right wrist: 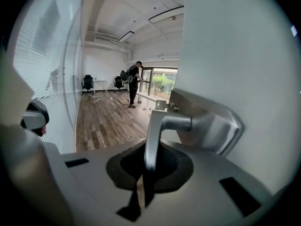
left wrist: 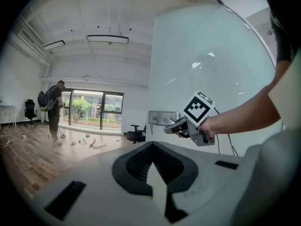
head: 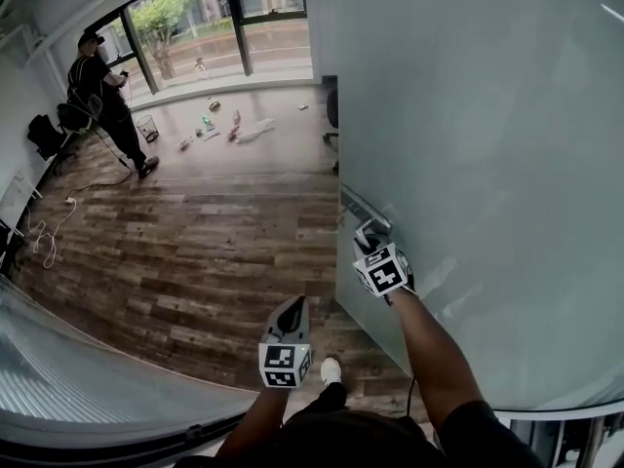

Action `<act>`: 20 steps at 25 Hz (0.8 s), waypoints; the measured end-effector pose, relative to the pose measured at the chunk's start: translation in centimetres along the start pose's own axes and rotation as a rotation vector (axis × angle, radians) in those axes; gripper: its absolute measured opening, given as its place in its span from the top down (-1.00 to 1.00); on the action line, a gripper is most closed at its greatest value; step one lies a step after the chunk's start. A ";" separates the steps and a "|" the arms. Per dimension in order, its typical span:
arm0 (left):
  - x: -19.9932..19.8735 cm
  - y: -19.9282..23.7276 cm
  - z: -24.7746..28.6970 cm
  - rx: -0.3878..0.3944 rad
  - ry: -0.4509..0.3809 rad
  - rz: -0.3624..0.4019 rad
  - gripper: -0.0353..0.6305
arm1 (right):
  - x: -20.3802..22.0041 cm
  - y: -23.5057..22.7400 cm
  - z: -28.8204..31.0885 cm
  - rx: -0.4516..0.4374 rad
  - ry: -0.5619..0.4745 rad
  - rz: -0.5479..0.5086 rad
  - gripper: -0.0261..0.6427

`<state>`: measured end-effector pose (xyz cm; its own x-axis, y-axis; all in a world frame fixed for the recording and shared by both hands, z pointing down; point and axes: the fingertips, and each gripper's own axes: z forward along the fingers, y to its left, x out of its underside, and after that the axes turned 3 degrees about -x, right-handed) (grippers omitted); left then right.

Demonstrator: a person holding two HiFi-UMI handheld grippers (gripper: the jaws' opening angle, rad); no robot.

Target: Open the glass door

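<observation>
Obs: glass door point(head: 487, 115), frosted, fills the right half of the head view; its free edge runs down the middle, with wooden floor point(head: 195, 252) open beyond it

Right gripper point(right wrist: 143, 178): jaws clamped on the metal lever handle point(right wrist: 155, 135), which comes down from its backplate point(right wrist: 211, 121) and passes between the pads. Left gripper point(left wrist: 157, 182): jaws together, nothing between them, held low and apart from the door

Judgement: handle is gripped, swing of the door is the step in hand

Risks:
- The lever is thin, smooth metal and the pads hold it on a short stretch. A pull out of line with the lever could let the pads slide off its end
- If the lever must be kept turned down, easing the wrist could let it spring back and the latch re-engage
- The person's shoe point(head: 331, 369) is near the door's lower edge, and a fast swing could catch it or the idle left gripper

Views compared:
- Only the right gripper view shows the lever actually between the jaws; the head view gives the marker cube pressed near the glass, contact hidden
- The left gripper view shows the right gripper side-on at the backplate, with hand and forearm
- The head view alone shows the door's full extent and a second person point(head: 102, 96) well away by the windows
</observation>
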<state>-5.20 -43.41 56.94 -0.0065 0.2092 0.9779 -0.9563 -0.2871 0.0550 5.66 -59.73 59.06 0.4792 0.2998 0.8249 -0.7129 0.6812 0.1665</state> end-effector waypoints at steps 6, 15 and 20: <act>-0.9 1.0 6.0 0.055 0.016 0.010 0.89 | 0.4 -6.4 1.6 0.074 0.036 0.043 0.86; -3.5 1.7 11.1 0.098 0.000 0.016 0.89 | 0.8 -14.2 1.9 0.140 0.068 0.088 0.86; -3.8 1.7 12.2 0.123 -0.010 0.018 0.89 | 1.8 -17.7 1.4 0.184 0.090 0.109 0.86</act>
<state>-3.24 -56.07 55.77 -0.0199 0.1939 0.9808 -0.9131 -0.4032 0.0612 18.44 -72.21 58.39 0.4318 0.4287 0.7936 -0.8405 0.5104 0.1816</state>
